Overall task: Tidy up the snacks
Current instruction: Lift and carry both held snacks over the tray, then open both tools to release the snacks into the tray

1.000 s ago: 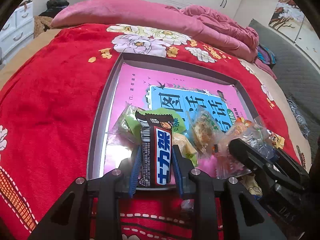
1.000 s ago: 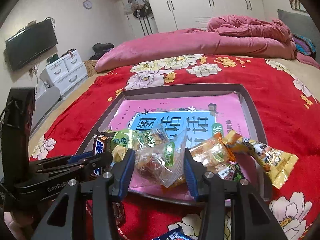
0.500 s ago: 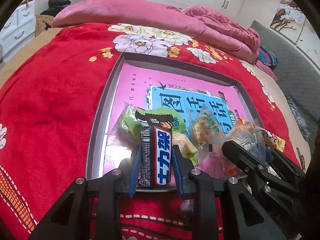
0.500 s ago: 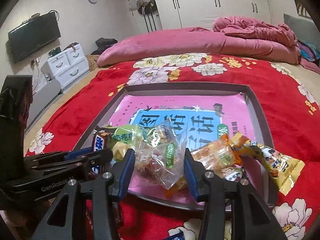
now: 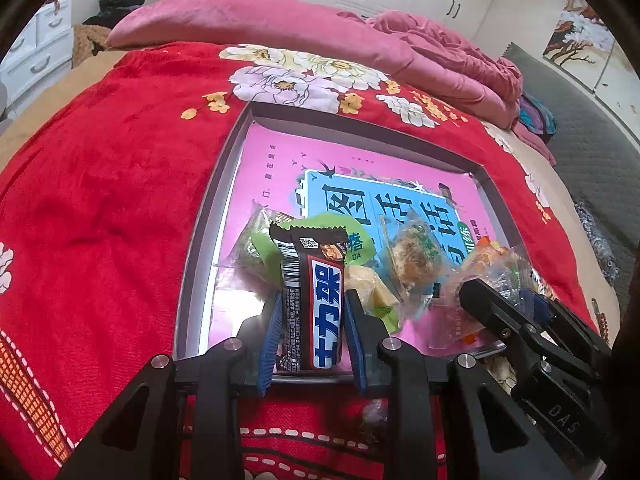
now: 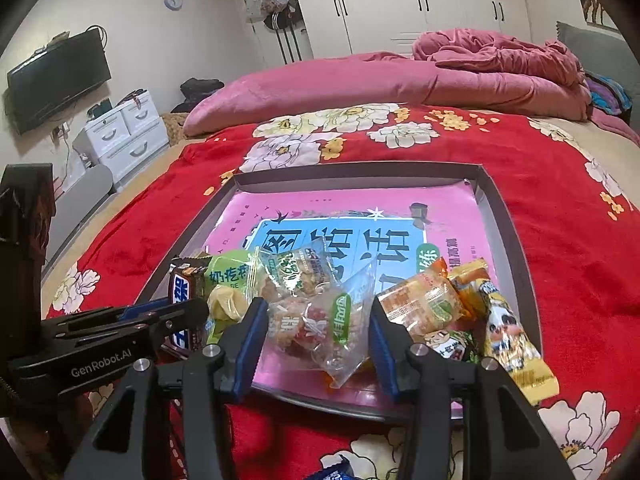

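A shallow grey-rimmed tray (image 5: pixel 208 216) with a pink and blue printed sheet lies on the red flowered bedspread. Snack packets are heaped at its near end. My left gripper (image 5: pixel 314 294) is shut on a brown chocolate bar (image 5: pixel 312 256) with blue and white lettering, held upright over the tray's near edge. My right gripper (image 6: pixel 318 308) sits just to its right, and its jaws are opening. A clear packet of red and beige sweets (image 6: pixel 320 324) lies between them on the tray, with the pads barely off it. An orange packet (image 6: pixel 424 300) and a yellow cow-print packet (image 6: pixel 508 340) lie to the right.
A green packet (image 6: pixel 230 276) and a clear cracker packet (image 5: pixel 412 256) lie behind the grippers. A blue wrapper (image 6: pixel 332 472) lies on the bedspread in front of the tray. A pink duvet (image 6: pixel 360 80) is piled at the bed's far end, and white drawers (image 6: pixel 124 136) stand at left.
The right gripper's jaws have spread a little around the clear packet, and that gripper has shifted slightly. The left gripper and the chocolate bar have stayed put.
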Tool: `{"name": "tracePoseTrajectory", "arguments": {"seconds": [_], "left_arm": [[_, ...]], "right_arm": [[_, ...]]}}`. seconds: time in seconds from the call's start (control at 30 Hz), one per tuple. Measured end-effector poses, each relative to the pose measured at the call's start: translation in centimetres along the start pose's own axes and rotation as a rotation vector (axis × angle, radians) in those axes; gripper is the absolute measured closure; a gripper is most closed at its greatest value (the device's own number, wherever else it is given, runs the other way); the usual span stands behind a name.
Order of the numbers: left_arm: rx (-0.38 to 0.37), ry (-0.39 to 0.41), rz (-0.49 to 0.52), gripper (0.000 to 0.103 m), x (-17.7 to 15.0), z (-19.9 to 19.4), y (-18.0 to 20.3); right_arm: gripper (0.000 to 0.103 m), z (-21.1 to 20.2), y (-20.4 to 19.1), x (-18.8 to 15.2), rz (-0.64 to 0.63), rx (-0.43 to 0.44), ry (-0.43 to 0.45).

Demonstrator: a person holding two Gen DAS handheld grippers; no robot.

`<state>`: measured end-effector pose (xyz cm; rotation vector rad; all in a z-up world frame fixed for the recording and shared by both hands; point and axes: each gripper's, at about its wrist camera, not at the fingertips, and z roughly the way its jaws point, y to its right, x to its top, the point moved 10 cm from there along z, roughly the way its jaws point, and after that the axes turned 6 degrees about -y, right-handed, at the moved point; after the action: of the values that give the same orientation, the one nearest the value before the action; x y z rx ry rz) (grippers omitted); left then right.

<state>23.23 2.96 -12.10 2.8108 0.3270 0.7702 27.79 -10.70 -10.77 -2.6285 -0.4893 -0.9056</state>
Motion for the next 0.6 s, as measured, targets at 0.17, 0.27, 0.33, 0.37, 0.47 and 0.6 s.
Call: {"name": "tracePoseTrajectory", "arguments": {"seconds": [0.17,0.27,0.33,0.37,0.47,0.6], "left_arm": [[-0.001,-0.002,-0.005,0.072,0.0,0.0,-0.1],[-0.001,-0.002,-0.005,0.072,0.0,0.0,-0.1],[-0.001,-0.002,-0.004,0.072,0.0,0.0,-0.1],[-0.001,-0.002,-0.003,0.072,0.0,0.0,-0.1],[-0.002,-0.003,-0.002,0.072,-0.1,0.0,-0.1],[0.002,-0.003,-0.002,0.066,-0.1,-0.1,-0.1]], "right_arm": [[0.046,-0.1,0.4,-0.1,0.005,-0.010,-0.006],[0.044,-0.4,0.5,-0.1,0.000,-0.021,0.001],[0.044,-0.6,0.7,0.0,0.000,-0.025,0.009],[0.044,-0.8,0.8,0.1,0.002,-0.029,0.015],[0.043,-1.2,1.1,0.2,0.012,-0.032,0.026],[0.041,-1.6,1.7,0.3,0.031,-0.036,0.034]]}}
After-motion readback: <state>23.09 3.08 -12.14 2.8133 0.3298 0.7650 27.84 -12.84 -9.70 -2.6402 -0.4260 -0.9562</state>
